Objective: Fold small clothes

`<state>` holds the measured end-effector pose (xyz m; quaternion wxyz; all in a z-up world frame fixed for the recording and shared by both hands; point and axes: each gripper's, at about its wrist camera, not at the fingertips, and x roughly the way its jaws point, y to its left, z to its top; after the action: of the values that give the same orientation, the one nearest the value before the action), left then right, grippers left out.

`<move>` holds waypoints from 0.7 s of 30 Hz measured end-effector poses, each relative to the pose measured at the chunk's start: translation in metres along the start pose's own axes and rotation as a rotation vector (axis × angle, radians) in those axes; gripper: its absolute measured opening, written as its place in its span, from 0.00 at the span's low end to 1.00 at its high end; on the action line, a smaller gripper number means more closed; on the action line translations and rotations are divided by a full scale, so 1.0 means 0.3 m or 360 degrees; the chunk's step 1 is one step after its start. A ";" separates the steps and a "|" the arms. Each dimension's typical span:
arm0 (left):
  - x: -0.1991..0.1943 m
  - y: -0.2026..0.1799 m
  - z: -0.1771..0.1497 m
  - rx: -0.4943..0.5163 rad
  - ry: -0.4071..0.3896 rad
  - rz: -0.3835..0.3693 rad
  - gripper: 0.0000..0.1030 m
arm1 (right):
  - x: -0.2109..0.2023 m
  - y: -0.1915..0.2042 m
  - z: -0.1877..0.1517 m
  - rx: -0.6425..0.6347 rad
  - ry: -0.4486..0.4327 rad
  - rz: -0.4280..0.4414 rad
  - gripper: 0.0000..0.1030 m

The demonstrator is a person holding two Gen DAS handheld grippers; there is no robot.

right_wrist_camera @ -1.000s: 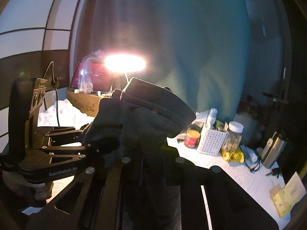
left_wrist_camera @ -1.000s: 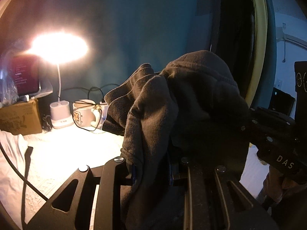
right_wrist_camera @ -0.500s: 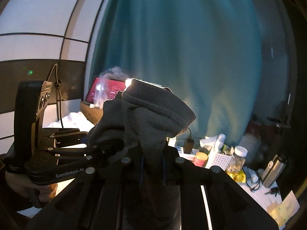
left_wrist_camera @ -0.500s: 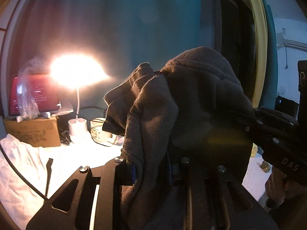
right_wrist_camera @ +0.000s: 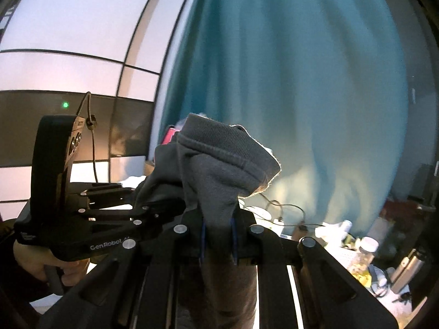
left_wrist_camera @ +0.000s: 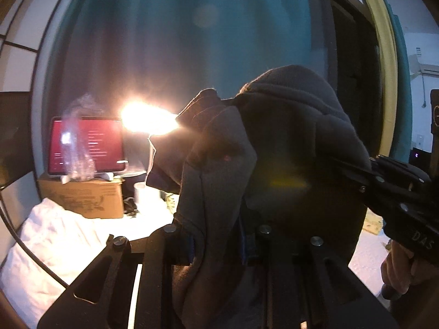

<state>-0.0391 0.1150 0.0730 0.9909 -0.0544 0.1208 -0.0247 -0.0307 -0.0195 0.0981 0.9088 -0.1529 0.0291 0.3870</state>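
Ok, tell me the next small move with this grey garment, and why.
Probably draw the two grippers apart to stretch the cloth flat. The left gripper and the right gripper are both clamped on the grey garment, close together, so it hangs bunched in mid-air in front of the teal curtain, with nothing yet folded.
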 end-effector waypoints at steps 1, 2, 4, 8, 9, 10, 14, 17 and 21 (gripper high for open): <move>-0.013 0.012 -0.001 0.0003 -0.0007 0.0020 0.21 | 0.007 0.015 0.008 -0.0003 -0.0007 0.0019 0.14; -0.027 0.025 -0.001 0.0002 -0.0014 0.0038 0.21 | 0.012 0.018 0.010 -0.0003 -0.0013 0.0035 0.14; -0.050 0.051 0.001 -0.0003 -0.0023 0.0069 0.21 | 0.021 0.047 0.025 -0.0015 -0.0027 0.0073 0.14; -0.105 0.097 0.009 0.0002 -0.0054 0.0143 0.21 | 0.029 0.107 0.055 -0.0051 -0.0060 0.0142 0.14; -0.115 0.104 0.011 0.0005 -0.0059 0.0156 0.21 | 0.031 0.120 0.062 -0.0058 -0.0067 0.0157 0.14; -0.130 0.114 0.012 0.0011 -0.0067 0.0173 0.21 | 0.032 0.139 0.070 -0.0067 -0.0077 0.0178 0.14; -0.179 0.149 0.010 0.0027 -0.0077 0.0235 0.21 | 0.035 0.190 0.093 -0.0060 -0.0091 0.0246 0.14; -0.207 0.175 0.015 0.0035 -0.0089 0.0274 0.21 | 0.033 0.227 0.109 -0.0045 -0.0098 0.0296 0.14; -0.232 0.210 0.009 0.0039 -0.0116 0.0307 0.21 | 0.023 0.275 0.130 -0.0040 -0.0101 0.0347 0.14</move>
<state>-0.1036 0.1823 0.0849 0.9930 -0.0313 0.0890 0.0714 -0.0872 0.0510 0.1129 0.8599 -0.1478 0.0118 0.4885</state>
